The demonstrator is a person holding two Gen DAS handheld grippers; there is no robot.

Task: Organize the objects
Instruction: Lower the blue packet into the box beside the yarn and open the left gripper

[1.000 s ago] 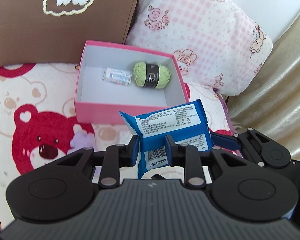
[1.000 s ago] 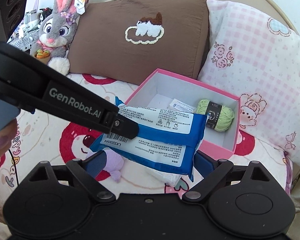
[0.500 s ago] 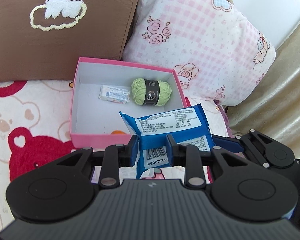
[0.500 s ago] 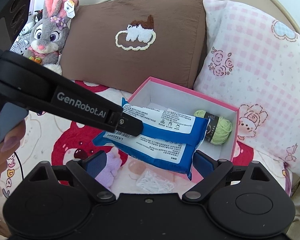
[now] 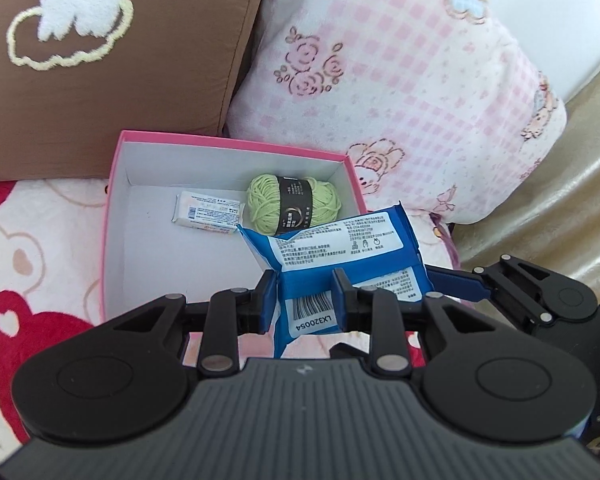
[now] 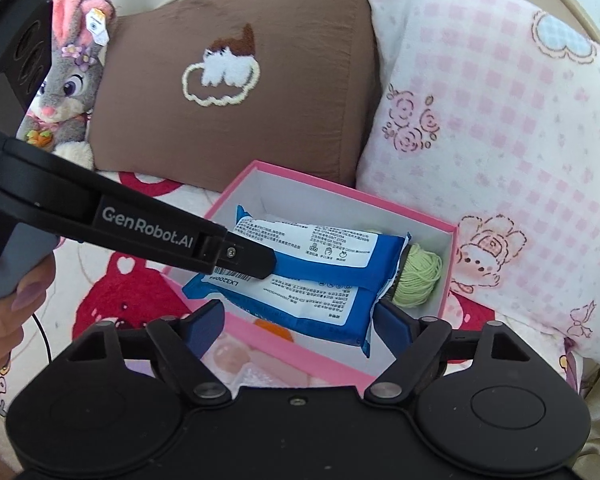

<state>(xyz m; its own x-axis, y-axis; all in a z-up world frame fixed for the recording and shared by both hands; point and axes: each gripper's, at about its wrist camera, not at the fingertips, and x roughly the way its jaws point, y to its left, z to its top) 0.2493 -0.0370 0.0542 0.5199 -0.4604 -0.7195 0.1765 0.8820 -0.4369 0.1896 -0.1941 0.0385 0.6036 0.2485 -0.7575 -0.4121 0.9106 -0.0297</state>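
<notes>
Left gripper (image 5: 305, 304) is clamping the blue pack (image 5: 352, 248) by its barcode end, pads pressing on both sides of the wrapper. The pack is hanging in the air above the near part of the pink box (image 5: 112, 216), label side up, not resting on anything.

Right gripper (image 6: 298, 324) is sitting under and around the pack's other end. Its jaws have just been closing, with the pack (image 6: 300, 276) between them, but its left finger (image 6: 204, 326) is standing clear of the wrapper. The right finger (image 6: 396, 326) is just beside the pack's corner; contact there is hard to tell. So it is not gripping.

Inside the box (image 6: 446, 276): green yarn (image 5: 294, 204) with a black band is lying near the far right corner, and a small white packet (image 5: 209, 212) is lying just to its left. In the right wrist view the pack is covering most of the yarn (image 6: 418, 280).

The box is sitting on a bear-print sheet (image 5: 28, 240), in front of a brown pillow (image 5: 112, 80) and a pink checked pillow (image 5: 400, 92). A plush rabbit (image 6: 68, 92) is leaning beside the brown pillow (image 6: 260, 100). A hand (image 6: 4, 312) is holding the left gripper's handle at the left edge.
</notes>
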